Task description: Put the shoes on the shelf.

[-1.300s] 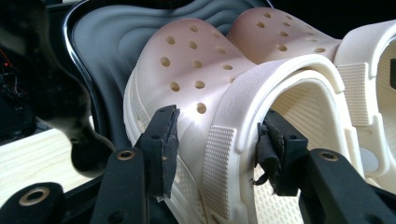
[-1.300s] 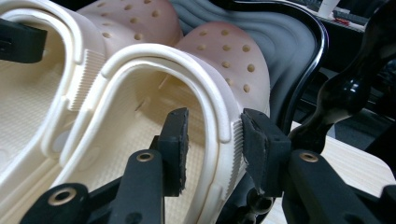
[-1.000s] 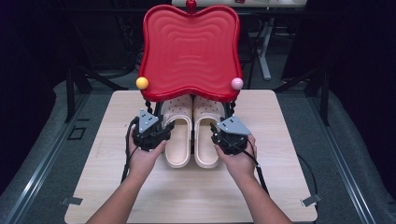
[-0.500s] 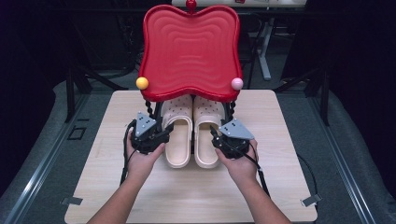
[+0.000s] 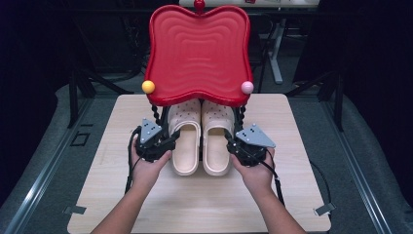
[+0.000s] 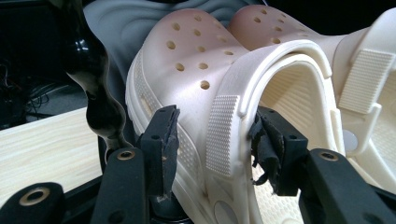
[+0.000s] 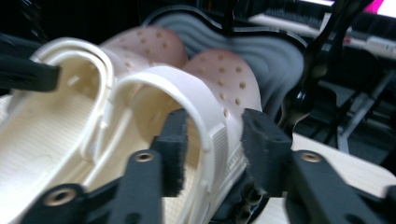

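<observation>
Little has shifted since the earlier frames: both hands sit where they were beside the pair of clogs, and the right gripper has just been closing its fingers, with the outer wall of the right clog between them. In the right gripper view both pads stand close to that wall, one inside the shoe and one outside, but firm contact cannot be confirmed. The left gripper straddles the outer wall of the left clog likewise; its pads look touching or nearly so, and full clamping cannot be told. The clogs lie side by side at mid-table, toes toward the far edge beneath the red tray on its black stand. Recommended practice: seat each wall deep between the pads, close both sides evenly, then draw the shoes toward the near edge low and level, clear of the stand's legs.
</observation>
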`<state>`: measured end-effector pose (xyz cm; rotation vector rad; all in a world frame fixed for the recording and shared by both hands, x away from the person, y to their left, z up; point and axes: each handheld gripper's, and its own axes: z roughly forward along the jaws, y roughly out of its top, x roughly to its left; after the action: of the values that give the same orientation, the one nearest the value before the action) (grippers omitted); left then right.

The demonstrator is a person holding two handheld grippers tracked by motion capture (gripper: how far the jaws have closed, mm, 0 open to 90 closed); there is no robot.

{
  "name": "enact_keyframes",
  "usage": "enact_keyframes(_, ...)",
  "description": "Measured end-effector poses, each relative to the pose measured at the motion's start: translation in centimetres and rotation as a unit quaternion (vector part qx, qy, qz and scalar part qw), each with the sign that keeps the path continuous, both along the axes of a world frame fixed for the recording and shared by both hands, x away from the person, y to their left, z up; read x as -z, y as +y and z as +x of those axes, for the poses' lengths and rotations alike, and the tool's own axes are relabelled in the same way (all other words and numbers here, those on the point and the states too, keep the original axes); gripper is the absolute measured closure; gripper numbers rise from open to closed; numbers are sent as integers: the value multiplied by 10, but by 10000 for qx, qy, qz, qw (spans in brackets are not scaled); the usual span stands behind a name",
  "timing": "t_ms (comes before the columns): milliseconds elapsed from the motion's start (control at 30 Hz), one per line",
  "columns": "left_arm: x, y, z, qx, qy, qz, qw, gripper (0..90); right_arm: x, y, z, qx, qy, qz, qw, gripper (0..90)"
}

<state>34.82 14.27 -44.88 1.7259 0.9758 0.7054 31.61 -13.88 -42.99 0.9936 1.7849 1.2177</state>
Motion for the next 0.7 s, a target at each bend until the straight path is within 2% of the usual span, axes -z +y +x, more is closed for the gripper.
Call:
enact_keyframes(67,0,0,0,1,-6,-11,10000,518,1,2,0,3,-11,-82,10000,743)
enact_keyframes(133,0,0,1,-10,-2,-20,10000,518,3,3,3,19,-37,-62,10000,764)
enact_keyframes(233,0,-1,2,-22,-3,-30,10000,519,2,5,12,21,98,-5,9999,777)
enact_keyframes(333,-1,-2,3,4,-11,-20,10000,520,0,6,22,-14,282,146,9995,763)
enact_keyframes(400,0,-2,4,22,10,-9,10000,520,-2,5,26,-28,391,143,9991,754)
enact_keyframes(467,0,-3,4,30,19,-2,10000,520,-4,5,28,-69,522,149,9985,712)
enact_keyframes(533,0,-3,3,27,6,-4,10000,520,-4,4,30,-128,644,254,9975,670)
enact_keyframes(700,-1,-2,1,23,-4,-5,10000,520,-1,3,28,-177,658,264,9973,635)
